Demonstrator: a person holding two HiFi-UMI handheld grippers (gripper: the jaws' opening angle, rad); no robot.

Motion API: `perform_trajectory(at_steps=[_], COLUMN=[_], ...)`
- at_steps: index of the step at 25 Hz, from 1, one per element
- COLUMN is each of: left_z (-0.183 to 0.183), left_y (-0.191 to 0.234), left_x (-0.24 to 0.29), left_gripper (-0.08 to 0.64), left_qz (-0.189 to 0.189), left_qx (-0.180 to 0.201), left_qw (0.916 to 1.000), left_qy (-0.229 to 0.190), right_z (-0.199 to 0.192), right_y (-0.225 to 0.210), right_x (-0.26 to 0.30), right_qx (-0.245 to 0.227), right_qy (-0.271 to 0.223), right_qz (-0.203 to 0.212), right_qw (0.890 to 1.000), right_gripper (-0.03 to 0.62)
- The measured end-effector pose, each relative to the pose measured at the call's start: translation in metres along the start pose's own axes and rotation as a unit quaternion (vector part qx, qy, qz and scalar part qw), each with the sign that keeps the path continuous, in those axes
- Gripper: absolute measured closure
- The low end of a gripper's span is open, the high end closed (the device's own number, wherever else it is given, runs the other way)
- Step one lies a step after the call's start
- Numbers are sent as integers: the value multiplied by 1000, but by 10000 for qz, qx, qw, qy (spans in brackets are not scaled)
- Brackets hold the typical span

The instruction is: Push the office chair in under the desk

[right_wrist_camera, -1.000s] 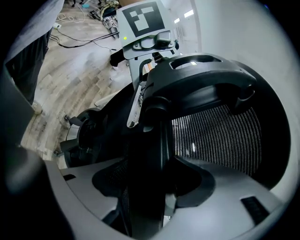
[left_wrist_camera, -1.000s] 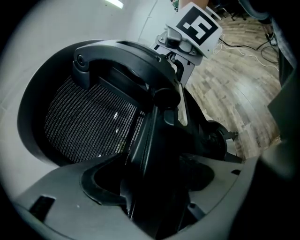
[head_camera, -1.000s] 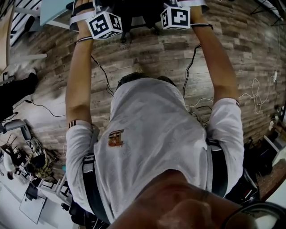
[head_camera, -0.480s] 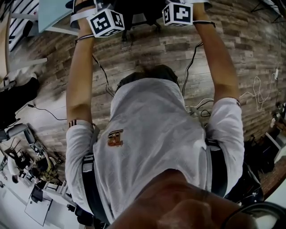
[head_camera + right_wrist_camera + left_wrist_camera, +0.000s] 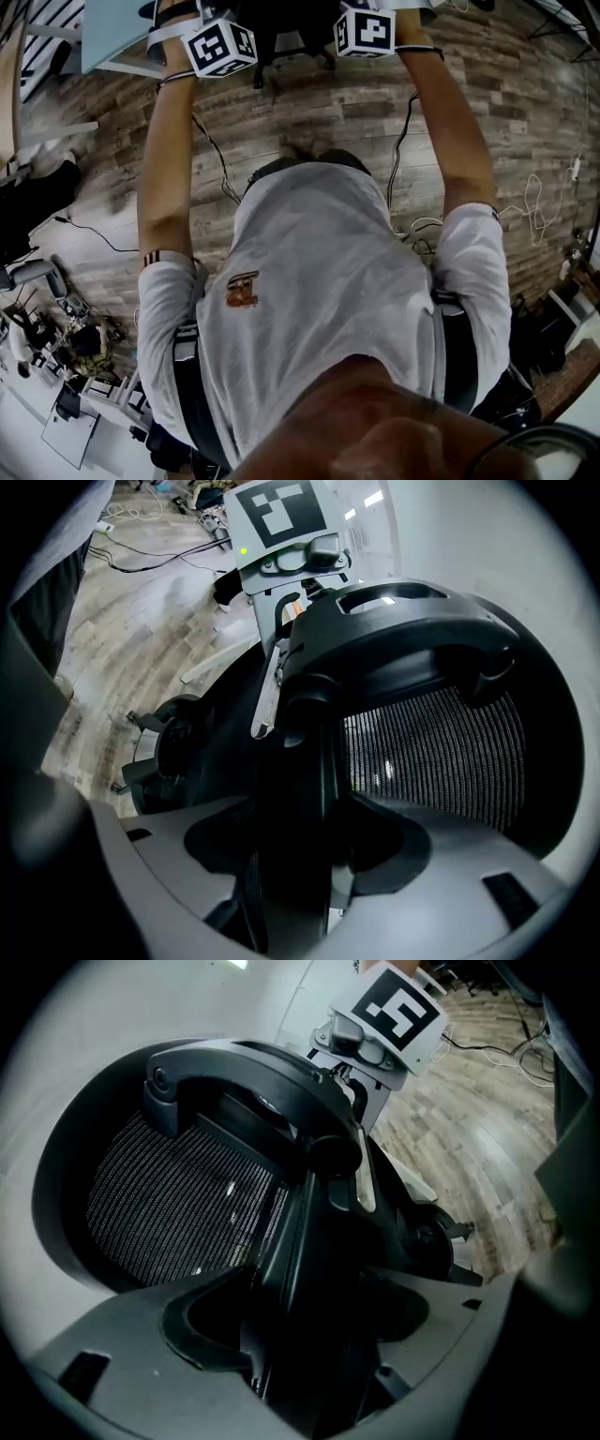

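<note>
My arms have reached slightly farther since a second ago. The left gripper [image 5: 298,1340] and right gripper [image 5: 292,855] each clamp the office chair's [image 5: 178,1204] backrest frame. The backrest stands upright, back toward me, near the desk [image 5: 112,33] at far left.
</note>
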State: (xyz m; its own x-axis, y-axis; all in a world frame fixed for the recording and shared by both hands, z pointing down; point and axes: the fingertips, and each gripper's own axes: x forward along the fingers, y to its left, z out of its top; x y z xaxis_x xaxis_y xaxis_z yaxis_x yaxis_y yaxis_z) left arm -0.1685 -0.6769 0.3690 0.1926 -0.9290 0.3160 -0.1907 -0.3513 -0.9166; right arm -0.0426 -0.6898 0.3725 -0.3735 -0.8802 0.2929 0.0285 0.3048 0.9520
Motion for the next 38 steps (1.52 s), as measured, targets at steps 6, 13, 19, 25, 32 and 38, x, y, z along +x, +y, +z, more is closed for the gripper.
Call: perform_trajectory(at_steps=[6, 13, 19, 25, 32, 38], left_z=[-1, 0, 2, 13, 31, 56], left_y=[7, 8, 5, 3, 2, 14], left_x=[23, 27, 19, -5, -54, -100], left_gripper=[216, 212, 207, 209, 209, 210], left_qz=[-13, 97, 114, 116, 26, -4], left_qx=[-15, -30, -38, -109, -935, -2387], left_qw=[10000, 9999, 9998, 9995, 9937, 9622], left_qy=[52, -62, -137, -268, -609, -1308], right_z=[-10, -13, -9, -5, -5, 8], right_y=[-7, -6, -3, 0, -1, -23], right_x=[20, 23, 15, -5, -49, -100], right_qx=[-1, 45, 143, 133, 711, 2234], right_qy=[25, -95, -205, -252, -371, -959], right_qz=[32, -68, 31, 114, 290, 321], right_qw=[10000, 9999, 9997, 9995, 9964, 9695], right_gripper=[328, 328, 328, 328, 328, 328])
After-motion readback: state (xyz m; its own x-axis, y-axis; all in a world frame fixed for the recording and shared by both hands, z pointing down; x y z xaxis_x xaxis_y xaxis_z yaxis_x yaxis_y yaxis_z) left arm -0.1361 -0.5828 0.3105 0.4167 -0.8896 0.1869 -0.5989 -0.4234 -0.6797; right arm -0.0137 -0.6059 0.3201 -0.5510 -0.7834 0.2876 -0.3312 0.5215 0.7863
